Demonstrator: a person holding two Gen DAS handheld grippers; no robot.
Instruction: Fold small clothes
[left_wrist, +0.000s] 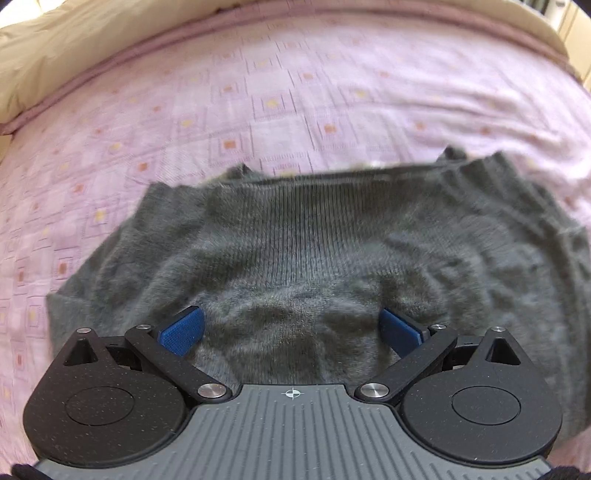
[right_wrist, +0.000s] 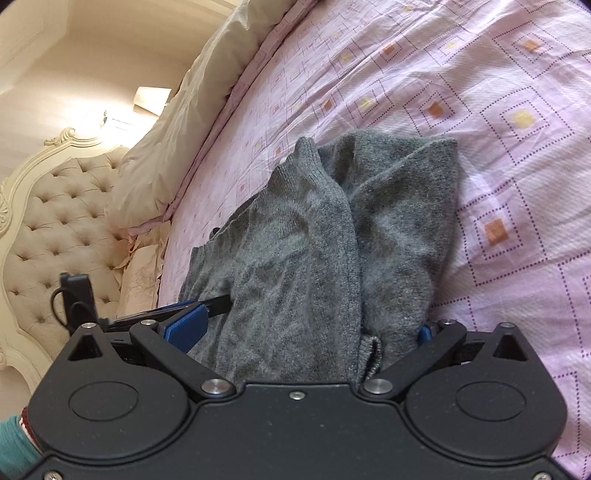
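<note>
A grey knit sweater (left_wrist: 295, 236) lies on the pink patterned bedsheet (left_wrist: 258, 103), its neckline on the far side. My left gripper (left_wrist: 291, 332) is open wide right over the sweater's near part, and the knit bulges between its blue pads (left_wrist: 181, 332) without being pinched. In the right wrist view the sweater (right_wrist: 295, 240) is partly folded lengthwise, one side lapped over the other. My right gripper (right_wrist: 304, 332) is also open wide, low over the near hem, with cloth lying between the pads (right_wrist: 184, 328). The left gripper (right_wrist: 221, 304) shows at the sweater's left edge.
A beige duvet (right_wrist: 177, 122) is bunched along the far edge of the bed, also in the left wrist view (left_wrist: 74, 44). A tufted cream headboard (right_wrist: 62, 221) and a lit lamp (right_wrist: 151, 98) stand beyond. A teal sleeve (right_wrist: 14, 443) is at the lower left. Bare sheet (right_wrist: 517, 166) lies right of the sweater.
</note>
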